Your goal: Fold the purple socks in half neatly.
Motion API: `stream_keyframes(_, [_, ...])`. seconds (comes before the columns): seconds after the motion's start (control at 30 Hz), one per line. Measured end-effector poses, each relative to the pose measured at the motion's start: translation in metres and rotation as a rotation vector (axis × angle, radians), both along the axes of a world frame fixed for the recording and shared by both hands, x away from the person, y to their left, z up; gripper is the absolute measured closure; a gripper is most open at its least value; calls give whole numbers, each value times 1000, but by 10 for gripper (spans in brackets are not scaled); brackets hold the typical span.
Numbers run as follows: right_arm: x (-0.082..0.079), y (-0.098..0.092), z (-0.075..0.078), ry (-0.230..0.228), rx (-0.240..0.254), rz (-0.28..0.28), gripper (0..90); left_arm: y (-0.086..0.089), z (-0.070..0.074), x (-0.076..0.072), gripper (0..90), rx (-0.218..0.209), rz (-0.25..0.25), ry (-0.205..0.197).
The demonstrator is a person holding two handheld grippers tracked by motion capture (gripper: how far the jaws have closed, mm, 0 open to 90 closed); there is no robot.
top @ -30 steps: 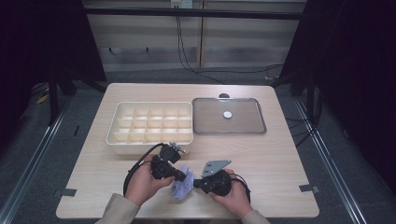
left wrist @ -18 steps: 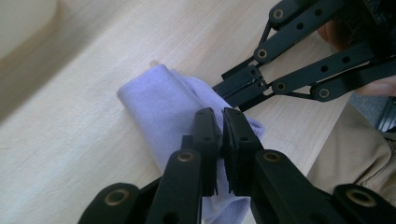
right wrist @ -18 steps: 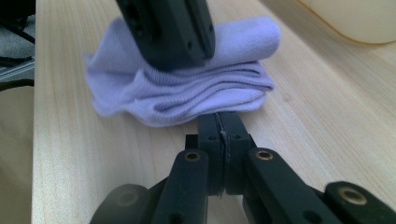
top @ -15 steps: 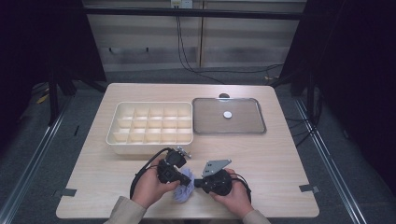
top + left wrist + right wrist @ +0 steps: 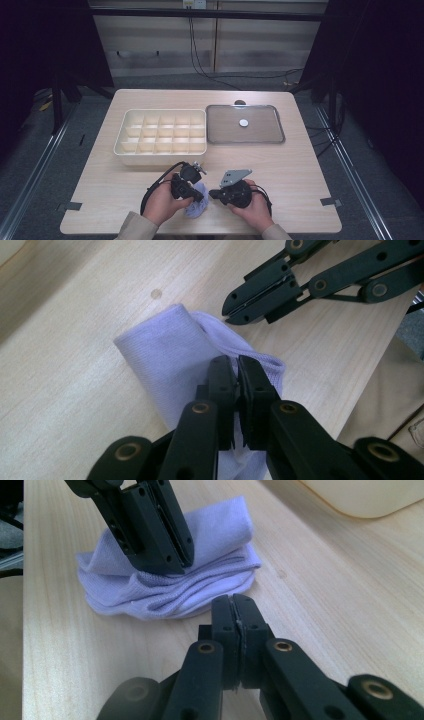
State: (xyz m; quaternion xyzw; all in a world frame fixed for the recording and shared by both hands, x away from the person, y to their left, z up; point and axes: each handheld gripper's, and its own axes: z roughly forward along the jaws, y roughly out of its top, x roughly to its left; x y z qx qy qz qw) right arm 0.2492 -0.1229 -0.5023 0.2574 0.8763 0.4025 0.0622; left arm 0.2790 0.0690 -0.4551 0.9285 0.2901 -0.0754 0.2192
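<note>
A small folded cloth of pale lilac knit fabric [image 5: 196,206] lies on the light wooden table [image 5: 300,175], near the edge closest to the person and between the two hands. In the right gripper view the cloth [image 5: 200,575] sits in several soft layers, one fold stacked on another, with its rounded edge toward the camera.

The left gripper [image 5: 192,192] comes down on the cloth from above. In the left gripper view its two black jaws [image 5: 237,375] stand almost together over the upper fold, and a thin edge of the fabric seems to be caught between the pads, though the narrow gap makes that hard to confirm. From the right gripper view, the same gripper [image 5: 167,555] presses into the top of the pile, its tips sunk into the fabric.

The right gripper [image 5: 216,193] rests just beside the cloth on the bare table, its jaws closed tight with nothing between them. In its own view the fingertips [image 5: 234,611] point at the cloth's near edge and stop just short of it.

Farther back on the table stand a cream plastic organiser tray divided into many square compartments [image 5: 131,148] and, to its right, a flat grey metal tray [image 5: 220,127] with a small white round disc [image 5: 243,122] lying in its middle.
</note>
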Motion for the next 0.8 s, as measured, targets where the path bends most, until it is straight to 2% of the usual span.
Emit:
stream_keyframes(0.23, [1, -2, 3, -6, 10, -20, 895, 2, -4, -3, 859, -18, 2, -27])
stream_keyframes(0.4, [3, -6, 7, -3, 35, -42, 900, 2, -5, -4, 861, -18, -5, -31])
stream_keyframes(0.8, [8, -2, 22, -37, 88, -37, 900, 0, -7, -7, 863, -22, -10, -46])
